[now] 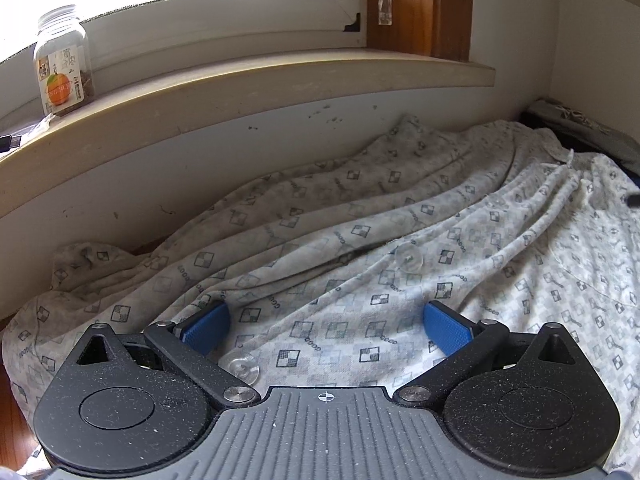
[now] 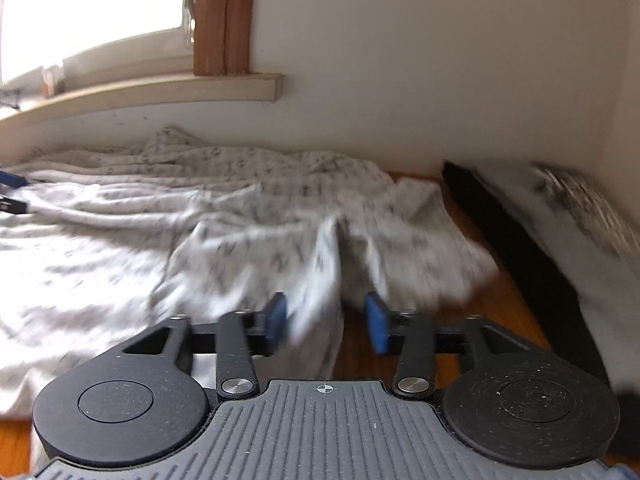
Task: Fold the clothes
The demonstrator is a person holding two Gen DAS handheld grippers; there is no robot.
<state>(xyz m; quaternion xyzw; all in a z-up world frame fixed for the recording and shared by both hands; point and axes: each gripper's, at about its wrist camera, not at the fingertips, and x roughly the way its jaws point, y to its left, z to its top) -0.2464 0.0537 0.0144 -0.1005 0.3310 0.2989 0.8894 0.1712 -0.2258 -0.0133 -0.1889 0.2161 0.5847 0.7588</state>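
Clearly the patterned shirt lies spread and rumpled over a wooden surface below the window sill, its far edge bunched against the wall, a jar standing on the sill's left end. At the left, the left gripper hovers spread wide over the shirt's buttoned front, a clear button just ahead of it, its pads pinching nothing. Further right, the right gripper stands half spread at the shirt's right edge, where bare wood shows; a ridge of cloth lies between its pads, brushing the left one, but it is not clamped. If that ridge sags flat, the next pinch may catch only one layer or miss, and the fold would come out skewed; loose bunching at the wall could drag too. The right view is smeared, so the hem's layers, the dark strip and the pale bundle at the right wall are hard to make out.
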